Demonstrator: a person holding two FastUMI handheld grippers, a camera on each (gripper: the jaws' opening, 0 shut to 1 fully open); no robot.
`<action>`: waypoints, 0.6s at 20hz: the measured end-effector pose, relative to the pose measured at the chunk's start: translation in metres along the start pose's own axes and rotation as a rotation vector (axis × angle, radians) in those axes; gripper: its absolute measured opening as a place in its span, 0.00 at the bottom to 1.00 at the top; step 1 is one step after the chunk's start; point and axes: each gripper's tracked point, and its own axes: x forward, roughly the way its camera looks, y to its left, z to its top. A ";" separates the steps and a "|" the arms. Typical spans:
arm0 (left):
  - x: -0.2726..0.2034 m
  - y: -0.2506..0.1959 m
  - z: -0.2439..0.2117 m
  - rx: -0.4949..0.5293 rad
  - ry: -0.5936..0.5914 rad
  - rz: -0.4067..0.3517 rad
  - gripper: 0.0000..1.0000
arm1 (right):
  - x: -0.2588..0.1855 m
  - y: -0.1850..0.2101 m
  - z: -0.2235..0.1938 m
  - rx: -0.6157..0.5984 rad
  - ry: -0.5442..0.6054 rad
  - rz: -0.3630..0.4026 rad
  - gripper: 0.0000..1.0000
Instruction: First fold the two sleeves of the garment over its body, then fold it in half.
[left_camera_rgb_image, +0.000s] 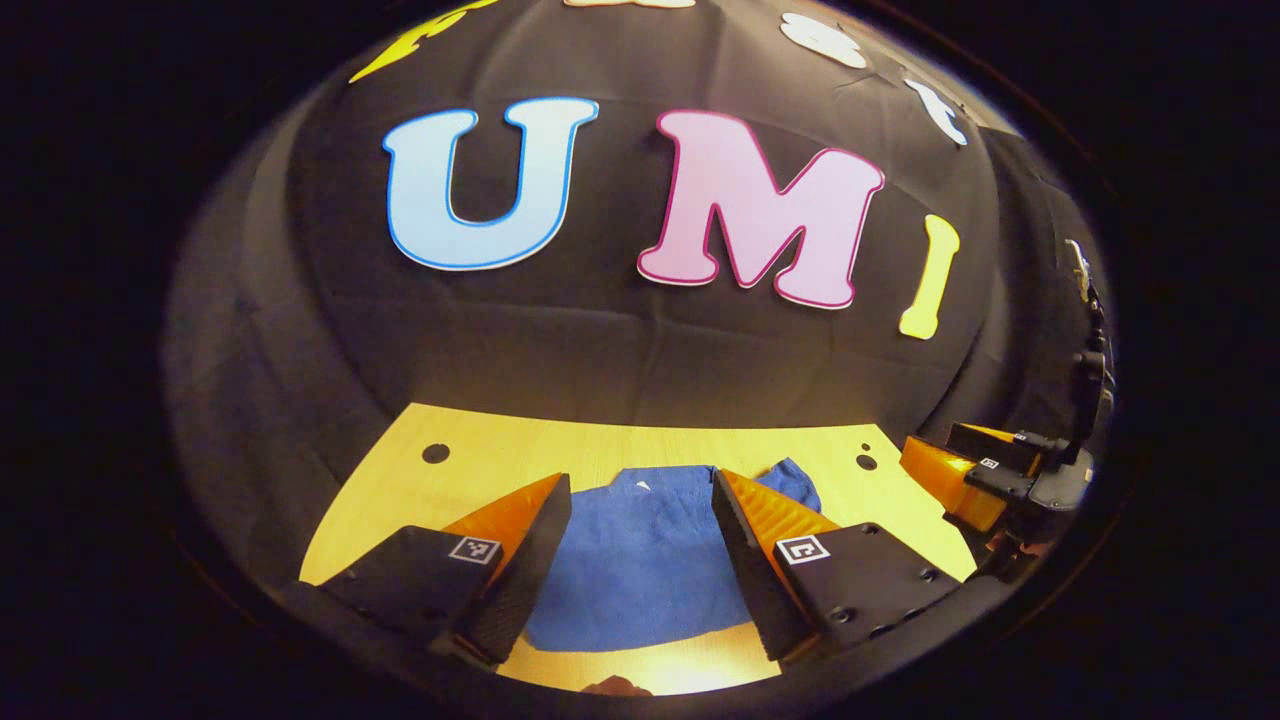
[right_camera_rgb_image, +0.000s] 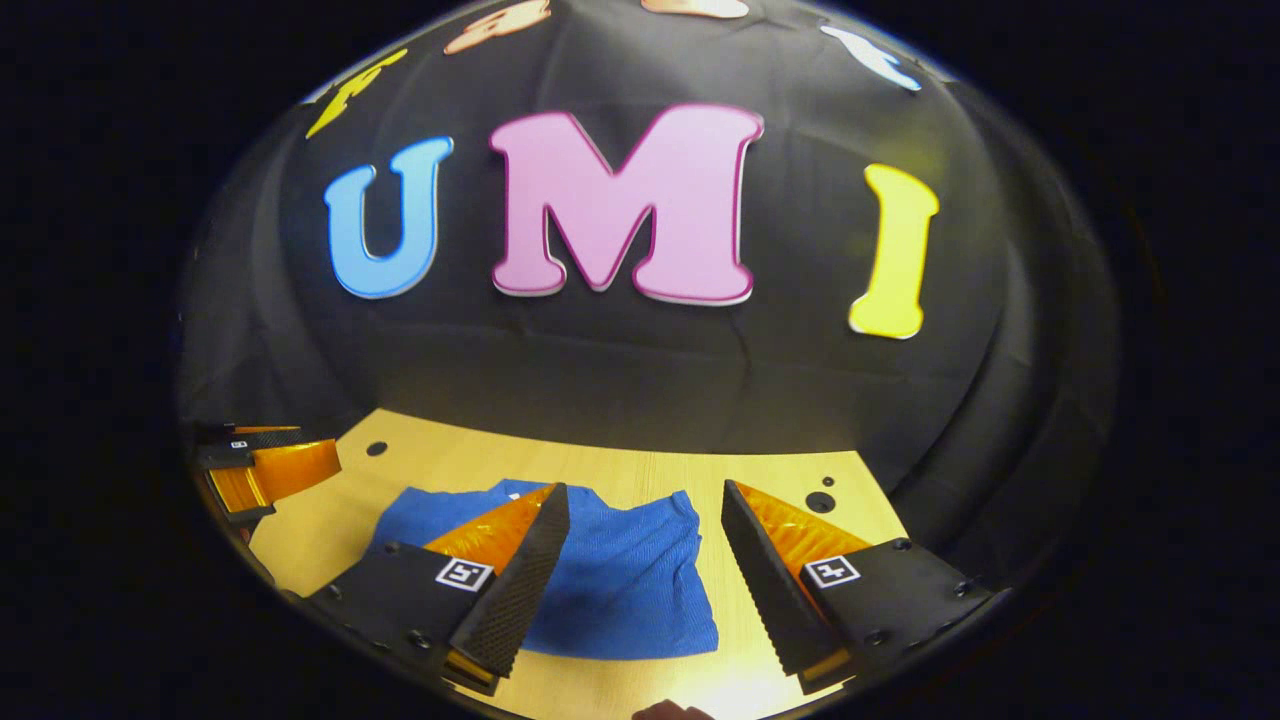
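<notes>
A blue garment lies flat on the wooden table, its collar toward the back wall. In the left gripper view my left gripper hangs open above its middle, fingers spread wide with only cloth seen between them. A short sleeve sticks out at the garment's far right. In the right gripper view the garment sits left of centre, and my right gripper stands open over its right edge, with nothing between the fingers. The other gripper shows at the right edge of the left gripper view.
The light wooden table has small round holes near its back corners. Black cloth walls close it in behind and at both sides. The other gripper shows at the left edge of the right gripper view.
</notes>
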 end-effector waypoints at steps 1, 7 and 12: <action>-0.026 0.001 -0.002 0.011 -0.027 0.006 0.83 | -0.019 0.001 0.005 -0.007 -0.027 -0.007 0.96; -0.162 -0.008 -0.017 0.117 -0.205 0.011 0.82 | -0.114 0.019 0.009 0.063 -0.117 0.021 0.96; -0.245 -0.026 -0.053 0.032 -0.273 -0.027 0.80 | -0.174 0.017 0.001 0.064 -0.158 0.007 0.96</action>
